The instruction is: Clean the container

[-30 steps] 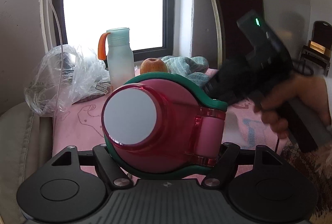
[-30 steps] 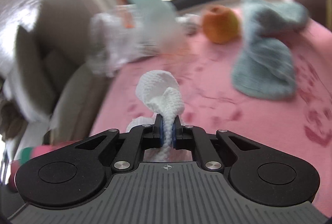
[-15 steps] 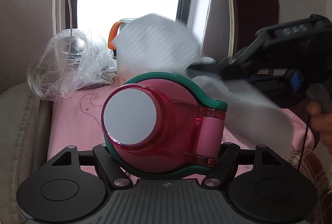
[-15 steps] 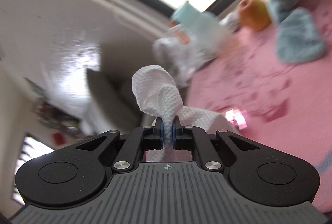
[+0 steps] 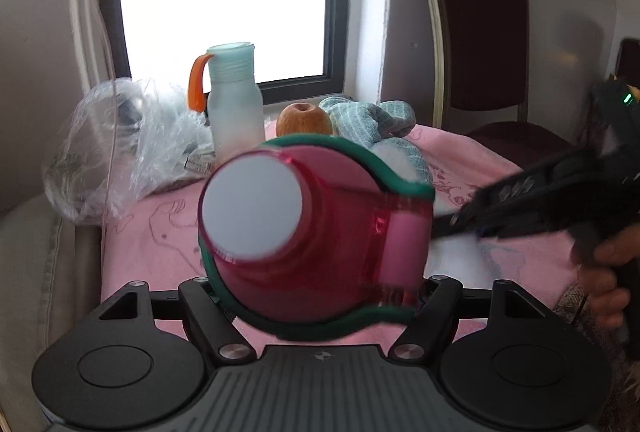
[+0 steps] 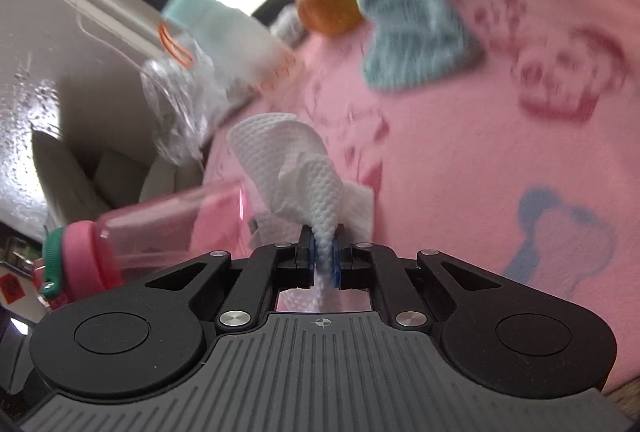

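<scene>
The pink container [image 5: 320, 240] is held clamped between the fingers of the left gripper [image 5: 320, 288], its pale round base turned toward the left wrist camera and its green-edged lid end pointing away; a pink hinged flap is seen on its right side. In the right wrist view the same container [image 6: 168, 228] is seen from the side at the lower left, lying nearly level, with a translucent pink body and a pink and green cap at its far left end. The right gripper [image 6: 324, 260] is pinched tightly on a white paper towel [image 6: 296, 172] — the wad is squeezed between the blue pads and billows out ahead of them, its left edge lying just beside or against the container's body, though contact cannot be told through the blur. In the left wrist view the right gripper [image 5: 532, 200] is seen as a dark blurred shape coming in from the right, gripped by a person's hand [image 5: 604, 272], with a bit of white towel visible beneath it beside the container. Everything is held above a pink printed cloth [image 6: 500, 152] that covers the table. Toward the window, a frosted bottle [image 5: 234, 104] with a mint lid and orange strap is stood upright, a crumpled clear plastic bag [image 5: 120, 144] is seen to its left, an apple [image 5: 304, 120] to its right — and a teal striped towel [image 5: 368, 120] is bunched just beside the apple. A dark chair [image 5: 480, 44] is set against the wall behind
</scene>
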